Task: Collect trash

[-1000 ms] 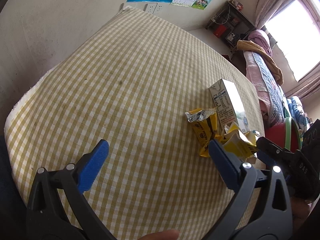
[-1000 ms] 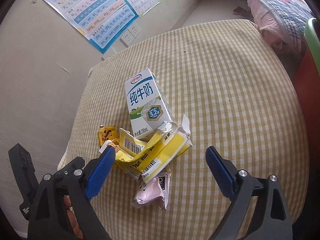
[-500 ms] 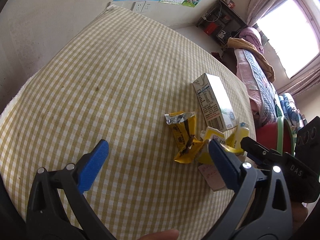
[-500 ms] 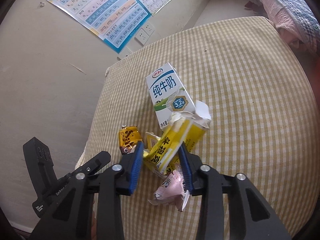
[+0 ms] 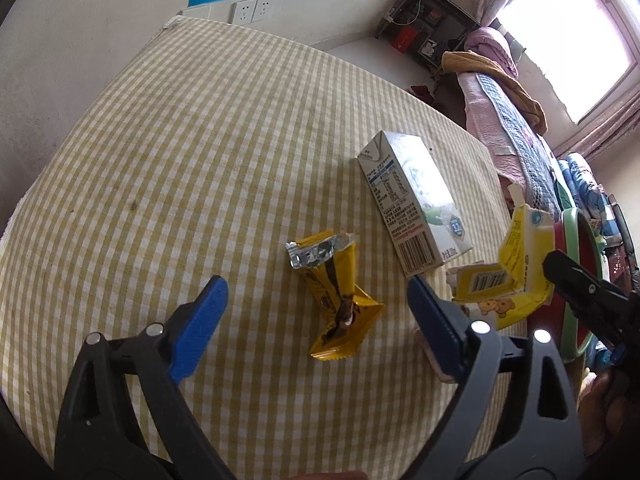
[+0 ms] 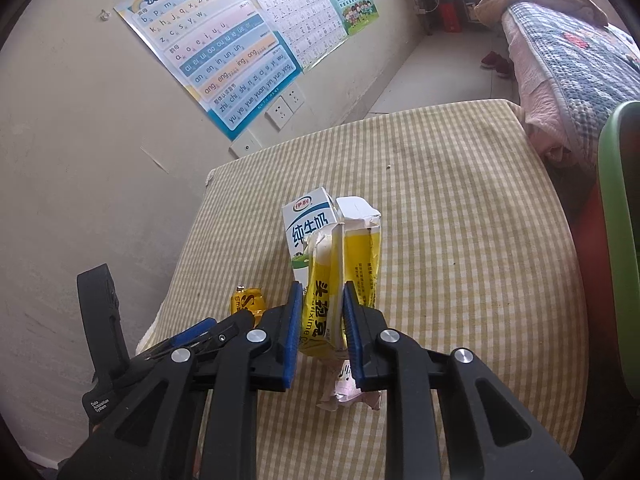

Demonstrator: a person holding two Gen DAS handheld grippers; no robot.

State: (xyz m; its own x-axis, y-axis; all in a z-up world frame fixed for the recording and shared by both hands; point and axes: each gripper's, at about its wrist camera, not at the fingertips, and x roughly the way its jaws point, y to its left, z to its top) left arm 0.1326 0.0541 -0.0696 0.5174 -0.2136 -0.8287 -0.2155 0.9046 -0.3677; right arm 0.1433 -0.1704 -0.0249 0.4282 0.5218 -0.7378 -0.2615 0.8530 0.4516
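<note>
On the checked tablecloth (image 5: 180, 140) lies a crumpled yellow snack wrapper (image 5: 336, 292). My left gripper (image 5: 316, 284) hovers over it, its jaws closing, with the wrapper between the blue pads but untouched. A white milk carton (image 5: 412, 200) lies to the right. My right gripper (image 6: 322, 288) is shut on a torn yellow box (image 6: 360, 256), held just off the cloth; the same box (image 5: 516, 276) shows at the right in the left wrist view. A pink wrapper (image 6: 348, 392) lies under the right gripper. The milk carton (image 6: 304, 228) is behind the box.
A red bin with a green rim (image 5: 576, 240) stands beyond the table's right edge, its green rim (image 6: 620, 220) also showing in the right wrist view. A wall with posters and sockets backs the table. A bed with blankets lies beyond.
My right gripper has shut on the yellow box and raised it off the cloth. My left gripper has moved over the yellow wrapper, and its jaws have narrowed.
</note>
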